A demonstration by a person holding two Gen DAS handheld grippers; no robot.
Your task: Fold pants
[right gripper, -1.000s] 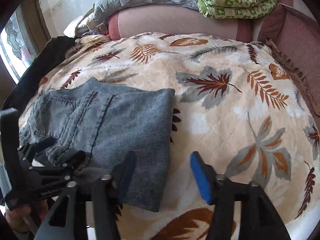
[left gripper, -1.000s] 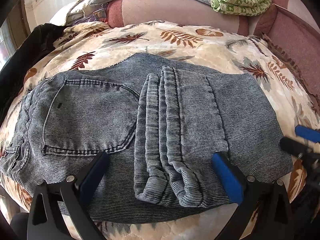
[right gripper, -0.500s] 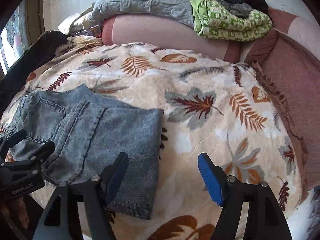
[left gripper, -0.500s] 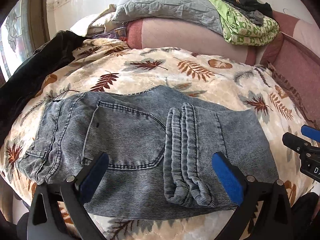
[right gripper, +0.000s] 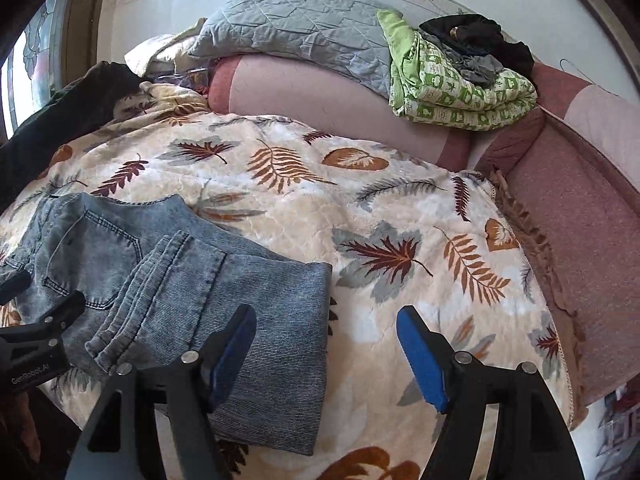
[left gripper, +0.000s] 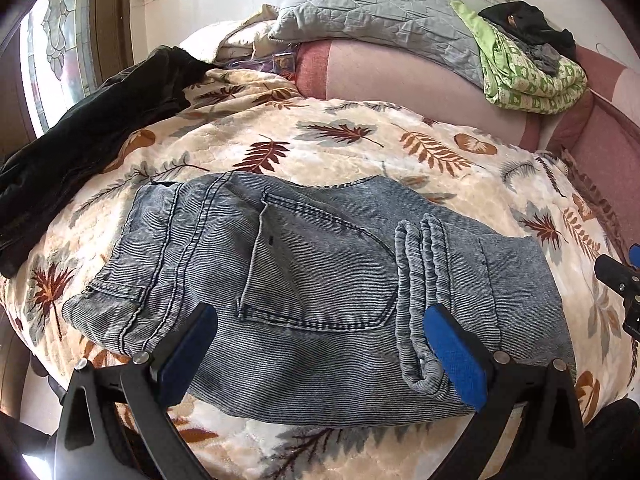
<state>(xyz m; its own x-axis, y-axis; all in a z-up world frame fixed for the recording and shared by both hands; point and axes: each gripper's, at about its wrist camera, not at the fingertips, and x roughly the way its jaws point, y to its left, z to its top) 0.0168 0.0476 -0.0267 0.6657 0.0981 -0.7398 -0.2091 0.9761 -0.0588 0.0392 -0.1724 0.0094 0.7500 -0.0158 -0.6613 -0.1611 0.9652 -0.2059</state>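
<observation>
You are working over a bed (left gripper: 360, 152) spread with a cream blanket printed in autumn leaves, with a pink bolster (right gripper: 328, 96) running along its far side and a grey quilted cover (right gripper: 296, 24) and a green patterned bundle (right gripper: 452, 92) piled on top of that. A dark garment (left gripper: 92, 128) is lying along the left edge near the window.

The pants (left gripper: 320, 280), in washed grey-blue denim, are lying folded into a compact rectangle on the near part of the blanket, back pocket facing up and the leg hems stacked in a neat ridge across the middle. Compared with a moment ago they are sitting smaller and lower in both views, because you are lifting both tools up and away from the cloth.

Your left claw (left gripper: 320, 356) is standing wide and released, with nothing between its blue pads. Your right claw (right gripper: 328, 356) is likewise released and hanging above the right edge of the bundle, gripping nothing.

With both tools pulling clear and the fabric lying flat, the folding is looking finished, or very nearly so. If anything is left, it is probably only squaring the right edge, which is sitting slightly skewed against the blanket.
</observation>
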